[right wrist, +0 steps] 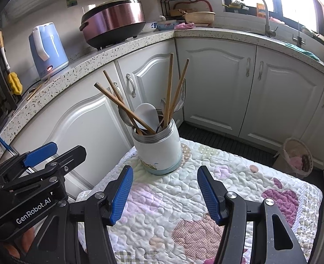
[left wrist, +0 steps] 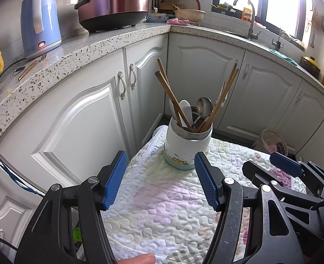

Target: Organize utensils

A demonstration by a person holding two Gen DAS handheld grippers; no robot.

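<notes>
- Left wrist view: the left gripper [left wrist: 160, 179] fills the lower frame, its blue-padded jaws spread with nothing between them, hanging over a quilted pastel cloth [left wrist: 162, 209]
- At frame centre, beyond the jaws, stands a white cylindrical holder with a pale green base [left wrist: 187, 146], on the far part of the cloth; out of it lean wooden chopsticks [left wrist: 173, 98], a white plastic spoon [left wrist: 186, 110] and a steel spoon [left wrist: 204, 106]
- At lower right the right gripper [left wrist: 278, 169] shows from the side, apart from the holder
- Upper left, on the speckled stone counter [left wrist: 84, 50]: a blue electric kettle [left wrist: 40, 19], a maroon rice cooker [left wrist: 114, 4], a gold-handled fork [left wrist: 33, 65]
- Right wrist view: the right gripper [right wrist: 165, 190] sits low centre, jaws spread and empty over the cloth; the holder [right wrist: 159, 148] stands just beyond them, a steel fork [right wrist: 181, 98] among the chopsticks
- The left gripper [right wrist: 43, 154] is at lower left; white cabinet doors [right wrist: 219, 83] rise behind; a woven basket [right wrist: 298, 157] sits on the floor at right
</notes>
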